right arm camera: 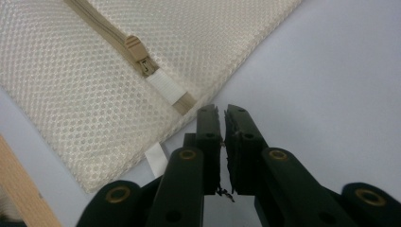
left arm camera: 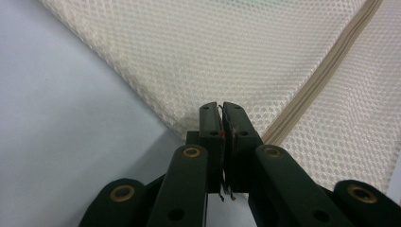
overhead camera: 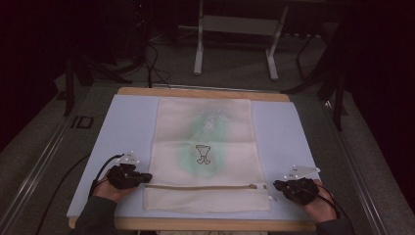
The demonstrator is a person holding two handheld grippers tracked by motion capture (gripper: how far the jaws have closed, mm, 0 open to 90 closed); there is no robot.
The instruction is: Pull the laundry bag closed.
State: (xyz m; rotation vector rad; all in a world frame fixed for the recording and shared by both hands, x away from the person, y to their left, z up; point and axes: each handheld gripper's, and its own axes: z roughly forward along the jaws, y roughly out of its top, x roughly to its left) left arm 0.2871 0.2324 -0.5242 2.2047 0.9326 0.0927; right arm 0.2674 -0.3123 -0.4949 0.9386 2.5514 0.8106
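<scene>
- Two grippers at the near corners of a mesh bag (overhead camera: 203, 147) lying flat on a pale blue mat (overhead camera: 127, 122); wooden table edge (overhead camera: 205, 224) in front.
- Bag: long axis runs away from the person; zipper (overhead camera: 200, 186) runs across its near end, left to right.
- Zipper slider (right arm camera: 135, 47) sits at the right end of the track, so the zipper looks shut, though I can't be sure.
- Left gripper (overhead camera: 143, 178): jaws closed together, nothing pinched that I can make out; tips at the bag's left edge, just beside the zipper's left end. Left gripper view shows the tips over the mesh edge; contact unclear.
- Right gripper (overhead camera: 277, 185): jaws near-closed, a thin slit between, nothing held; tips just off the bag's right edge, on the mat.
- Key relation: slider lies just beside the right gripper, ahead and to the left in its own view; right hand (overhead camera: 320, 205) is the nearer.
- Judgement: if opening is intended, right takes the slider, left pins the far end.
</scene>
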